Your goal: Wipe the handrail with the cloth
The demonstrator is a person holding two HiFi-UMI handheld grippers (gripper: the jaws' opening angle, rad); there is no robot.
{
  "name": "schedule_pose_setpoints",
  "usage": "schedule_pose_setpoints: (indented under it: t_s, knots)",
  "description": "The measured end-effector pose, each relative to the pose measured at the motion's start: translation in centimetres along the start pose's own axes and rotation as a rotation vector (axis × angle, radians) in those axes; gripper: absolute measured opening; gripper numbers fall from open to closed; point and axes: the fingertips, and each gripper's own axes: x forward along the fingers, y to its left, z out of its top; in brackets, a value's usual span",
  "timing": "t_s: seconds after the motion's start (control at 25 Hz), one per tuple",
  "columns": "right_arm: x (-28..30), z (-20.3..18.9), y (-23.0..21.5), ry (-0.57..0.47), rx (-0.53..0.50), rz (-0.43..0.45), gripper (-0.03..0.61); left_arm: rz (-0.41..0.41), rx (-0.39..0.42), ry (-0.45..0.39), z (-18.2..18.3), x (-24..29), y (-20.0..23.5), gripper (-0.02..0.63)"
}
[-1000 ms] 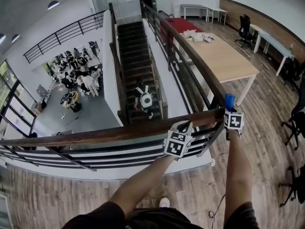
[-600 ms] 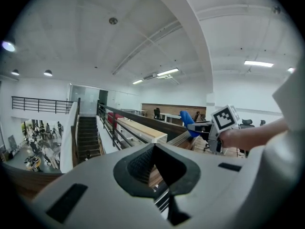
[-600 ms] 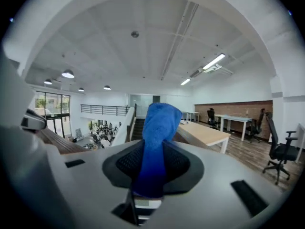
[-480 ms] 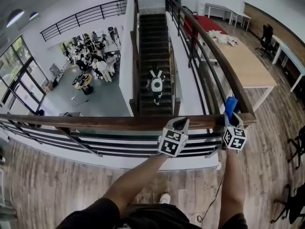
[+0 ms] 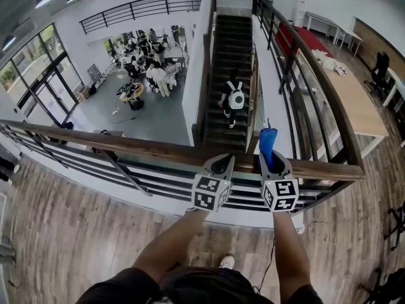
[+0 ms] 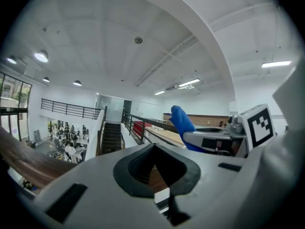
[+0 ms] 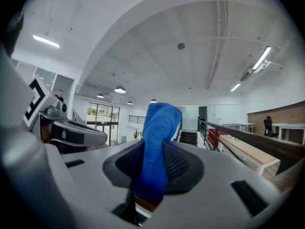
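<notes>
The brown wooden handrail [image 5: 126, 145] runs across the head view from the left edge to a corner at the right. A blue cloth [image 5: 267, 142] stands up out of my right gripper [image 5: 272, 162], which is shut on it and rests at the rail. In the right gripper view the cloth [image 7: 159, 137] fills the gap between the jaws, with wood just beneath. My left gripper [image 5: 221, 161] sits on the rail close beside the right one, shut with nothing in it. The left gripper view shows its tips [image 6: 153, 147] over the rail [image 6: 24, 159] and the cloth [image 6: 181, 120] to the right.
Beyond the rail is a drop to a lower floor with a group of people [image 5: 149, 68]. A staircase [image 5: 231, 49] descends there, with a person wearing a backpack [image 5: 235, 100] on it. A second rail [image 5: 316, 75] leads away at the right, beside a long wooden table [image 5: 357, 100].
Both grippers have slid left along the handrail, away from the right corner, the right one taking the blue cloth with it. They now sit closer together.
</notes>
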Motion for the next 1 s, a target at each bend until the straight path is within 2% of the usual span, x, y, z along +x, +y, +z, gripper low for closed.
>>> schedule_pose_setpoints:
  t_s: [0.24,0.6,0.84,1.0]
  knots:
    - [5.3,1.3,14.1,-0.025,-0.026,0.174,0.110,0.157,-0.041,-0.012,-2.0,-7.4,11.5,0.003]
    - [11.9,-0.2,36.0,-0.021,-0.060,0.419,0.110,0.392,-0.070,0.020,-7.3,-20.9,29.5,0.003]
    - [16.6,-5.1,50.0,0.053,-0.051,0.561,0.110,0.558,-0.085,0.070,-12.8,-29.8,41.5,0.003]
    - [21.4,-9.1,57.2,0.124,-0.053,0.597,0.110,0.629,-0.097,0.108,-16.1,-33.9,48.5,0.003]
